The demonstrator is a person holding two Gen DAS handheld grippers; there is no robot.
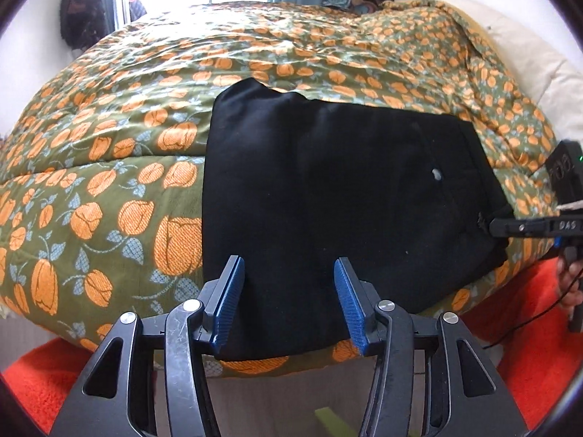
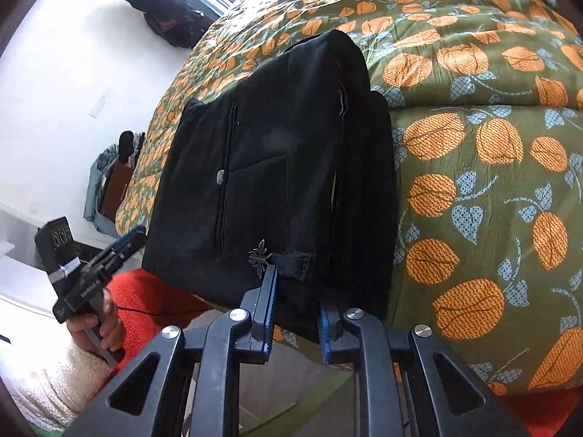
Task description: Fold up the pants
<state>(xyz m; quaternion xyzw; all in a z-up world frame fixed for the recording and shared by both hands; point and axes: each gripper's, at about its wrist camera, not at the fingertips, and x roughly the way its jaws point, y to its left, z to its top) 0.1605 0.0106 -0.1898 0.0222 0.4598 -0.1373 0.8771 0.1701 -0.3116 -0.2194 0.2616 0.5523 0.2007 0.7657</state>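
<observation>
The black pants lie folded into a thick rectangle on the flowered quilt, close to the bed's near edge. My left gripper hangs open over that near edge, its blue pads wide apart and off the cloth. In the right wrist view, the pants show a pocket button and a belt loop. My right gripper is shut on the waistband corner beside that loop, with black fabric filling the narrow gap. It enters the left view as the right gripper. The left gripper is held by a hand.
The quilt covers the whole bed, with a cream pillow at the far right. An orange rug lies on the floor below the bed edge. A dark bag hangs on the wall by the window.
</observation>
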